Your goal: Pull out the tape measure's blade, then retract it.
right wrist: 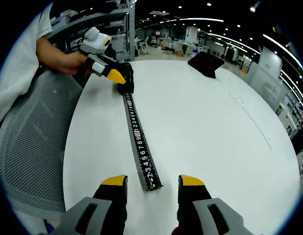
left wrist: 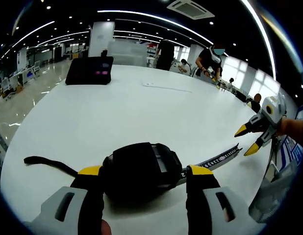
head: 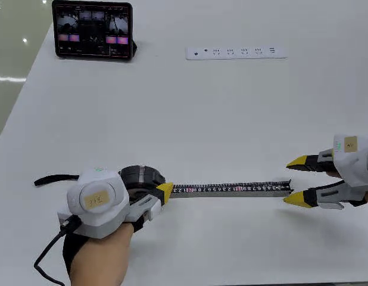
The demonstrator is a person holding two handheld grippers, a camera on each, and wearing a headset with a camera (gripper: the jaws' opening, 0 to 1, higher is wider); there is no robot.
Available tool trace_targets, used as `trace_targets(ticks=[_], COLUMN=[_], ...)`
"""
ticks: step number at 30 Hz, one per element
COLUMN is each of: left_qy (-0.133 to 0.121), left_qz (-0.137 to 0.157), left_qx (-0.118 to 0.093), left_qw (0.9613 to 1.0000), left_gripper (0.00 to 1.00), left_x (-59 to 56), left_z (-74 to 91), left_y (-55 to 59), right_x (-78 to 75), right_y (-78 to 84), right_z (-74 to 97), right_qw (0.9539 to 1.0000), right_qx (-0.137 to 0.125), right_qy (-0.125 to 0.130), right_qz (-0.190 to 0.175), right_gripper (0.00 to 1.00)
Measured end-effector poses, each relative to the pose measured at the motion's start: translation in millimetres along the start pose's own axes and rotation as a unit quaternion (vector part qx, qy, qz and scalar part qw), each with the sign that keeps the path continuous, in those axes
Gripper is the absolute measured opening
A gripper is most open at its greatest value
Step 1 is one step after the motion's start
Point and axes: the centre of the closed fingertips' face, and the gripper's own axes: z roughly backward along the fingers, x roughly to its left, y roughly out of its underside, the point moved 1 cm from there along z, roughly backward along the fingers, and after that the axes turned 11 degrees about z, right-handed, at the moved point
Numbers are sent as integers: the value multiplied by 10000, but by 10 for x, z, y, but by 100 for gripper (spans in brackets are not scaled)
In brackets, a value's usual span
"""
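One tape measure case (head: 142,177): on white table (head: 202,119), clamped between left gripper (left wrist: 145,171) fingers. Its blade (head: 231,189): drawn out flat from case. The right gripper (right wrist: 152,180): fingers spread, flanking blade end farthest from case.

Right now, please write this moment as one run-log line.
left gripper: shut on tape measure | blade: out, lying on table | right gripper: open at blade tip

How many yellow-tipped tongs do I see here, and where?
2. The left yellow-tipped tongs clamp the black round tape measure; the right yellow-tipped tongs stand open at its dark numbered blade's end.
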Motion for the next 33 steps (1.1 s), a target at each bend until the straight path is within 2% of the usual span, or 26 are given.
trace_targets(ticks=[6, 10, 13, 33], left_qy=[-47, -47, -97, -63], left_qz=[50, 203, 113, 167], left_qx=[24, 11, 35, 44], left_qw=[10000, 9998, 9999, 9998], left_gripper=[62, 61, 61, 61], left_x=[22, 41, 28, 39], left_z=[-18, -27, -29, -33], left_y=[12, 8, 21, 23], right_x=[5, 8, 18, 35], right_y=[25, 37, 52, 128], right_z=[-30, -48, -71, -137], right_qw=[9998, 9995, 9991, 9957], right_qx=[97, 140, 206, 435], right_qy=[-148, -236, -298, -701], right_qz=[94, 133, 207, 413], right_gripper=[36, 34, 33, 21])
